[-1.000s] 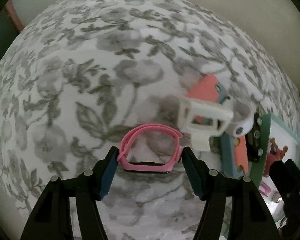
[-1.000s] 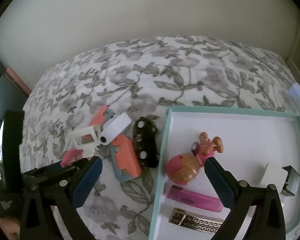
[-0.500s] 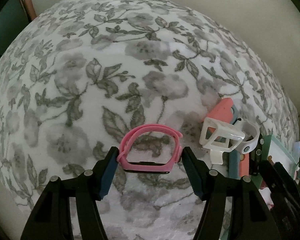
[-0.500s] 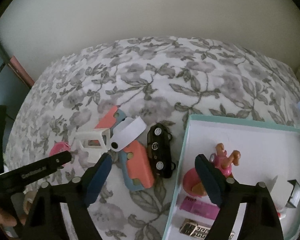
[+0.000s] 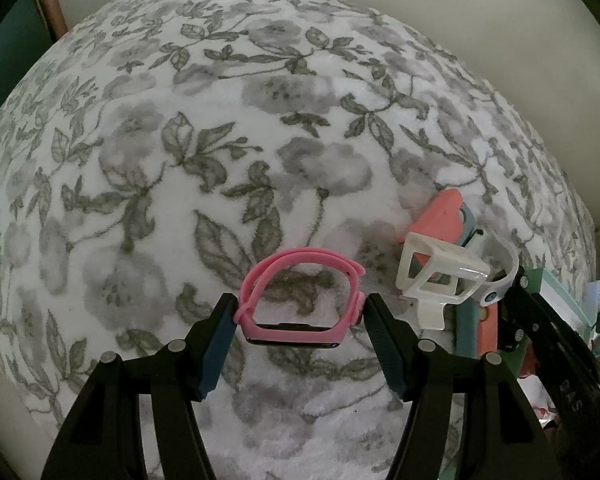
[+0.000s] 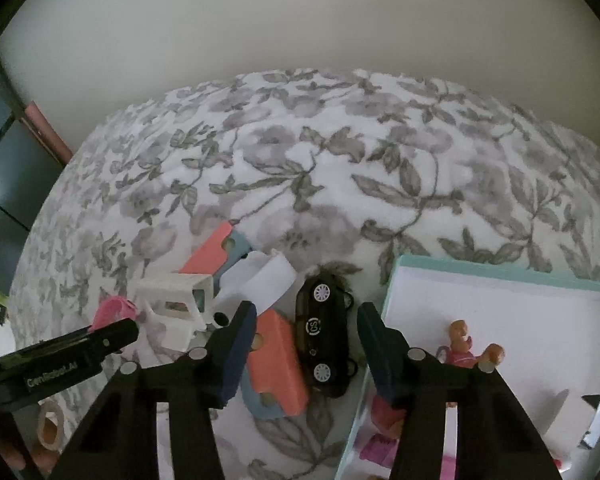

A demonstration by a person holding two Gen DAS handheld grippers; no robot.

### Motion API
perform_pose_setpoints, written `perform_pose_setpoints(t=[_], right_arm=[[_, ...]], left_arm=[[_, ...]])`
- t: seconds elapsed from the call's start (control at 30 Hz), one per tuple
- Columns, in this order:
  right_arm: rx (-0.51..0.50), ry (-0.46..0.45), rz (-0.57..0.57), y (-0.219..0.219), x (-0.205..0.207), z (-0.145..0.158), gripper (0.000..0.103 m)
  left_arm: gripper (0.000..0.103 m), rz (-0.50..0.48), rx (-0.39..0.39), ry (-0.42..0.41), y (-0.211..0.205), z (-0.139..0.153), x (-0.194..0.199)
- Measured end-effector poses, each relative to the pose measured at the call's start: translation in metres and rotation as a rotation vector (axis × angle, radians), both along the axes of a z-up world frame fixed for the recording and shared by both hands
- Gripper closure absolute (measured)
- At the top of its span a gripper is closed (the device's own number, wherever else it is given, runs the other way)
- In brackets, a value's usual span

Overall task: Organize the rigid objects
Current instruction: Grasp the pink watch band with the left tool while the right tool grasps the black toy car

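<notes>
From the left wrist, the left gripper (image 5: 300, 322) is clamped across a pink watch band (image 5: 300, 296), one pad (image 5: 220, 344) on each side of the loop, so it hangs between them above the floral bedspread (image 5: 180, 140). Holding it by its sides looks meant to keep the loop from folding. Just right of the band lies a heap: a white plastic bracket (image 5: 440, 276) on top of a coral-and-blue block (image 5: 444, 212), with a corner of the teal-rimmed tray (image 5: 560, 292) beyond.

From the right wrist, the right gripper (image 6: 306, 330) points down at a black toy car (image 6: 324, 332) lying on its side, just left of the tray (image 6: 500, 272). Its jaws are closing, the car and part of another coral block (image 6: 278, 364) between them, the pads not yet pressing. The tray already holds a small doll (image 6: 464, 344), so the car is probably headed there. Left of the car sit the bracket (image 6: 176, 300) and a white curved piece (image 6: 268, 280); further left is the left gripper (image 6: 112, 334) with the band (image 6: 114, 310).
</notes>
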State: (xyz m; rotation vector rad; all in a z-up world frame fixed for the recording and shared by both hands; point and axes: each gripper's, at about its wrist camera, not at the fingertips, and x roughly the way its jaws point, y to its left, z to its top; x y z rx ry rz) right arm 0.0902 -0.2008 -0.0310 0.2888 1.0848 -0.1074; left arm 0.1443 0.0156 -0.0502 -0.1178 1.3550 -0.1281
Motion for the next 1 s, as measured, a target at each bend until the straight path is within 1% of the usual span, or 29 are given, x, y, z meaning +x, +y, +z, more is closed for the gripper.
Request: perform_pose_setpoints(t=[0.03,0.17,0.3,0.47,0.63,0.7,0.83,1.0], right_arm=[[0.006,0.001,0.0,-0.001,0.001,-0.001,0.053],[0.002,0.0,0.001,0.0,0.003,-0.001,0.057],[-0.013,0.003,0.008,-0.001,0.003,0.001,0.065],[-0.032,0.015,0.008,-0.001,0.003,0.004,0.065],[-0.061,0.064,0.019,0.004,0.004,-0.007,0.065],[-0.091,0.066,0.026,0.008,0.005,-0.008,0.069],[-0.124,0.063,0.023,0.011,0.006,-0.01,0.073],[-0.164,0.058,0.024,0.014,0.008,-0.012,0.073]], left_arm=[[0.037,-0.003,0.001,0.001,-0.001,0.0,-0.001],[0.037,-0.011,0.006,0.001,-0.004,-0.002,0.0],[0.037,-0.01,0.005,0.004,-0.004,-0.003,0.0],[0.037,-0.009,0.004,0.001,-0.005,-0.003,0.0],[0.037,-0.012,0.007,0.002,-0.004,-0.004,0.0],[0.037,-0.015,0.009,0.001,-0.004,-0.004,0.0],[0.037,-0.02,0.011,0.004,-0.005,-0.004,0.0],[0.037,-0.028,0.017,0.002,-0.006,-0.005,0.0]])
